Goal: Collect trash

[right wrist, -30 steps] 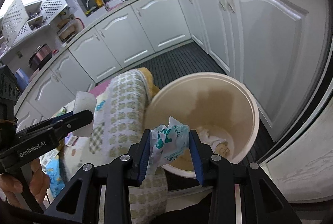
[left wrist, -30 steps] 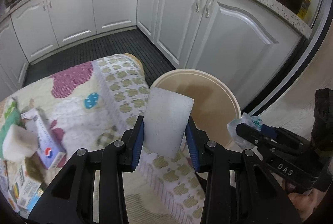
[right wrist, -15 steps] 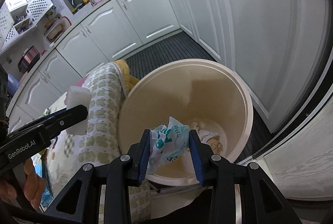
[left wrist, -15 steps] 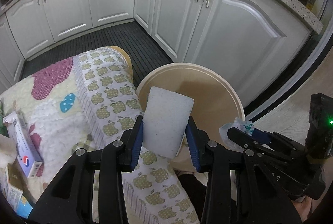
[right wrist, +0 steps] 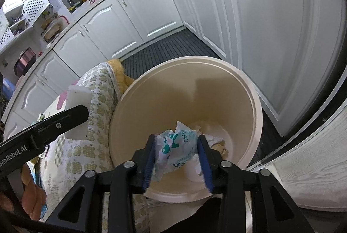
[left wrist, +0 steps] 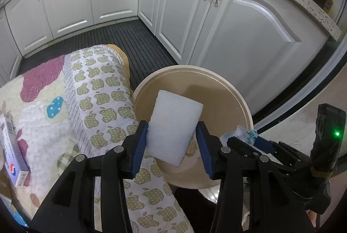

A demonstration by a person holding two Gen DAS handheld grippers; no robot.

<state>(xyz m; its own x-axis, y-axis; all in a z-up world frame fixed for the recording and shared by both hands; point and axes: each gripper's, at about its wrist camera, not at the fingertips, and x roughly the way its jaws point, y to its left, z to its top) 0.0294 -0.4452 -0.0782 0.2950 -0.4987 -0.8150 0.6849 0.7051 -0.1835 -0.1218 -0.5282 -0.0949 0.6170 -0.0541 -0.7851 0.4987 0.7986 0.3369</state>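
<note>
White foam block (left wrist: pixel 174 128) between left gripper (left wrist: pixel 172 145) jaws, just opening, right pad clear. Crumpled wrapper (right wrist: pixel 176 145) between right gripper (right wrist: pixel 176 157) jaws, just opening; contact unclear. Beige bin (right wrist: pixel 256 107) beyond both.

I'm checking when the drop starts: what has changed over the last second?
Both grippers came down closer over the bin. The left gripper and right gripper have just been opening; the white sponge and crumpled wrapper now sit loose between the pads, not yet fallen. Bin and quilt stayed put.
</note>
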